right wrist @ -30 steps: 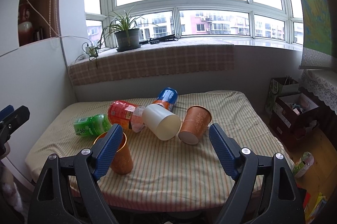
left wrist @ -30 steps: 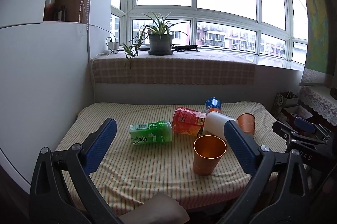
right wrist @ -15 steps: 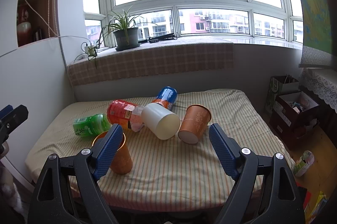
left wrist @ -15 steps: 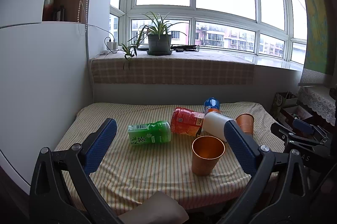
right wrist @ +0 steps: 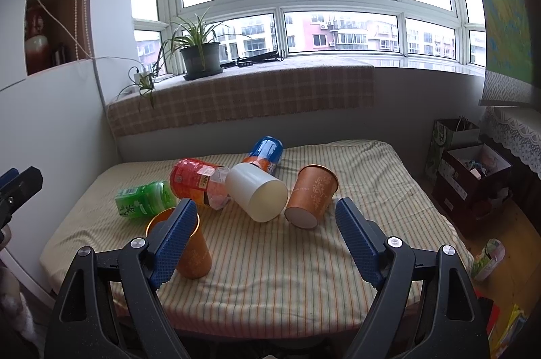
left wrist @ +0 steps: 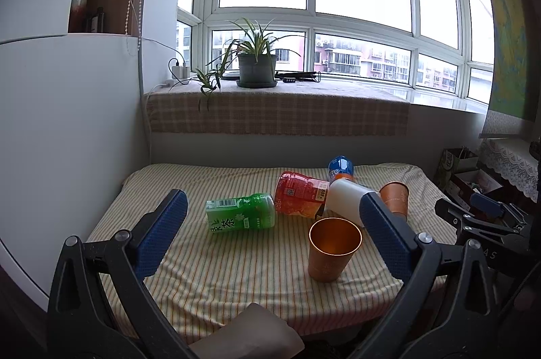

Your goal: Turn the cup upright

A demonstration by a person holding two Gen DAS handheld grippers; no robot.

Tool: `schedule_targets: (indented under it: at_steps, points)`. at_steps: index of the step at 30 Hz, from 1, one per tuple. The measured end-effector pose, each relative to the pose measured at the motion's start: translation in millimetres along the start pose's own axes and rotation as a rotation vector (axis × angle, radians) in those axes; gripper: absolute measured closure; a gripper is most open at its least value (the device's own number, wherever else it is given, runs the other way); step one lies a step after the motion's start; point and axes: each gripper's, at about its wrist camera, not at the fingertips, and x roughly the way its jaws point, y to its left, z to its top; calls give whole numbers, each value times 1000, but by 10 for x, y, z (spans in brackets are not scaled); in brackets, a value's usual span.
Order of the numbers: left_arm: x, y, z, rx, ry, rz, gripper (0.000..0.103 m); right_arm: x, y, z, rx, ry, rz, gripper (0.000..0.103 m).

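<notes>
Centre right of the right wrist view, a light, crushable paper cup point(right wrist: 311, 196) is lying tipped on the striped table point(right wrist: 304, 264); the right gripper point(right wrist: 267, 242) is hovering spread, best pinching mid-wall gently.

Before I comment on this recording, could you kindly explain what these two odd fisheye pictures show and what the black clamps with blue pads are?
There is no robot here: a person holds a two-finger clamp in each hand, and a camera on each looks out along its fingers. One picture is from the left gripper, the other from the right gripper. Both are open and hold nothing.

Ahead is a table under a striped cloth. On it one copper cup stands upright. A second orange cup and a white cup lie tipped over. A green bottle, a red bottle and a blue can lie on their sides.
</notes>
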Motion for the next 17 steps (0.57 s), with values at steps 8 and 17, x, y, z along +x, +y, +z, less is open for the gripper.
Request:
schedule_targets:
  at_steps: [8, 17]
  points:
    - [29, -6, -6, -5, 3, 7, 0, 9, 2, 3, -1, 3, -3, 19]
    - [70, 21, -3, -6, 5, 16, 0, 73, -12, -20, 2, 21, -4, 19]
